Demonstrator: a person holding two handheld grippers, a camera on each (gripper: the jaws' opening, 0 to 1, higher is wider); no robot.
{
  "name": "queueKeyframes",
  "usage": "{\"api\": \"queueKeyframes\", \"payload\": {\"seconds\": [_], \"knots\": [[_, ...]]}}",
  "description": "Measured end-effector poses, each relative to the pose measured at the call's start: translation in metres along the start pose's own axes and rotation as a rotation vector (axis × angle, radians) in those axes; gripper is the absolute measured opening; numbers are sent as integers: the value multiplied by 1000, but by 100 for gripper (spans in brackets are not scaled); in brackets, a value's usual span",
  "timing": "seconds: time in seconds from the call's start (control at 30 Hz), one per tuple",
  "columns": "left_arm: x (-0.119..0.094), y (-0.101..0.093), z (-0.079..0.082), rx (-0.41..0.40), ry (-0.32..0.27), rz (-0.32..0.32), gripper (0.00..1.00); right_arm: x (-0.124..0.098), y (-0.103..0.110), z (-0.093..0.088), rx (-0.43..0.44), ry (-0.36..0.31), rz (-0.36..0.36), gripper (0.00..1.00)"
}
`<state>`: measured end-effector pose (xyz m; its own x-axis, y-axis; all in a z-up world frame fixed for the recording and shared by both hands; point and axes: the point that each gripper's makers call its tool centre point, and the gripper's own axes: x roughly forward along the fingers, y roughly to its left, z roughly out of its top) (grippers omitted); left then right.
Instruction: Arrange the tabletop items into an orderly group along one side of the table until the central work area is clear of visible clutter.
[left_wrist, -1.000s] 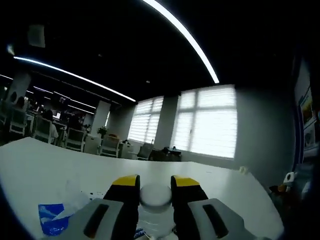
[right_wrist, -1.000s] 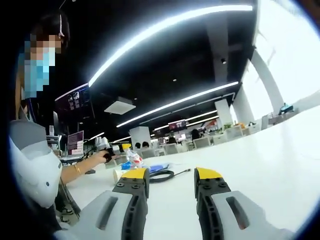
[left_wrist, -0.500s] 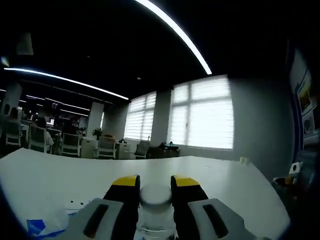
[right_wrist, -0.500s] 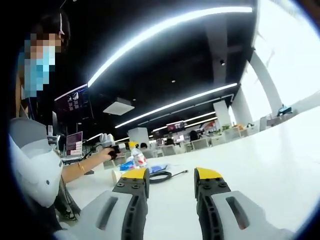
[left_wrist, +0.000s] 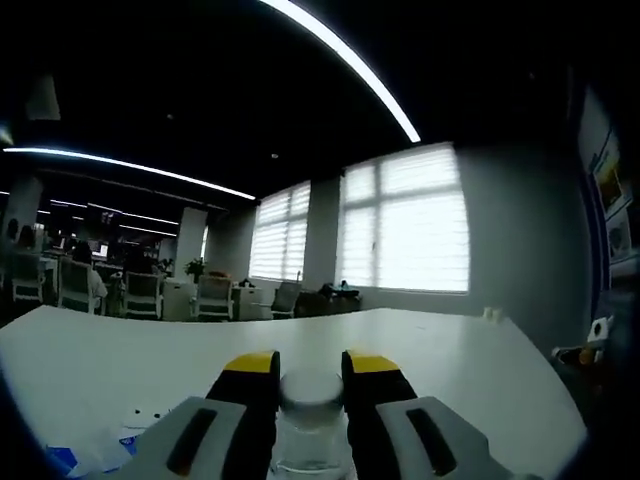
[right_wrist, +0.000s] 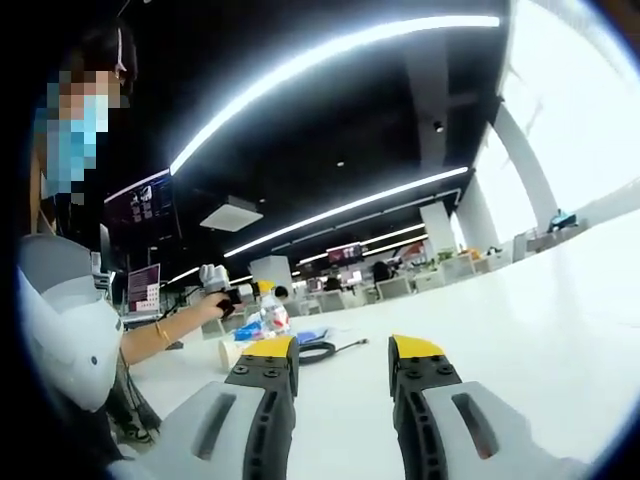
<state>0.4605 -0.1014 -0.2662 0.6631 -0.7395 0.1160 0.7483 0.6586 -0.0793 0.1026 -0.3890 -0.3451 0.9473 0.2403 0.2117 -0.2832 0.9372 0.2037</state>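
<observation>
Left gripper (left_wrist: 311, 366) clamped on a clear bottle (left_wrist: 311, 420) above the white table (left_wrist: 440, 370). Right gripper (right_wrist: 342, 352) spread apart, holding nothing, over the table near a black cable (right_wrist: 322, 350).

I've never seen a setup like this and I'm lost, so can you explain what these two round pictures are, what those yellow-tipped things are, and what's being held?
A person holds a hand tool with two jaws in each hand, and a wide-angle camera rides on each tool, so each round picture looks forward along its own yellow-tipped jaws.

In the left gripper view, the left gripper is closed on a clear bottle, held over a white table. A blue and white packet lies at the lower left.

In the right gripper view, the right gripper is open and holds nothing. Beyond it on the table lies a black cable. Further left, the person's hand holds the other tool with the bottle.
</observation>
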Motion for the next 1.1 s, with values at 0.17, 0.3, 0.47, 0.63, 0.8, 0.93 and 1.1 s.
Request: {"api": "queueKeyframes", "payload": {"seconds": [0.17, 0.3, 0.47, 0.63, 0.8, 0.93, 1.1], "knots": [[9, -3, -2, 23, 24, 23, 23, -1, -1, 0, -3, -1, -6, 34], [16, -8, -9, 55, 57, 16, 23, -7, -4, 3, -4, -10, -26, 34], [21, -13, -11, 104, 73, 27, 23, -12, -9, 4, -5, -12, -45, 34], [19, -8, -15, 87, 88, 51, 26, -14, -10, 3, -3, -10, -52, 34], [16, -6, -24, 58, 99, 59, 29, -13, -11, 2, 2, -9, -51, 34], [16, -4, -26, 46, 95, 67, 28, -13, -11, 2, 0, -8, -46, 34], [19, -6, -24, 44, 83, 63, 24, -13, -12, 1, 5, -8, -54, 34]]}}
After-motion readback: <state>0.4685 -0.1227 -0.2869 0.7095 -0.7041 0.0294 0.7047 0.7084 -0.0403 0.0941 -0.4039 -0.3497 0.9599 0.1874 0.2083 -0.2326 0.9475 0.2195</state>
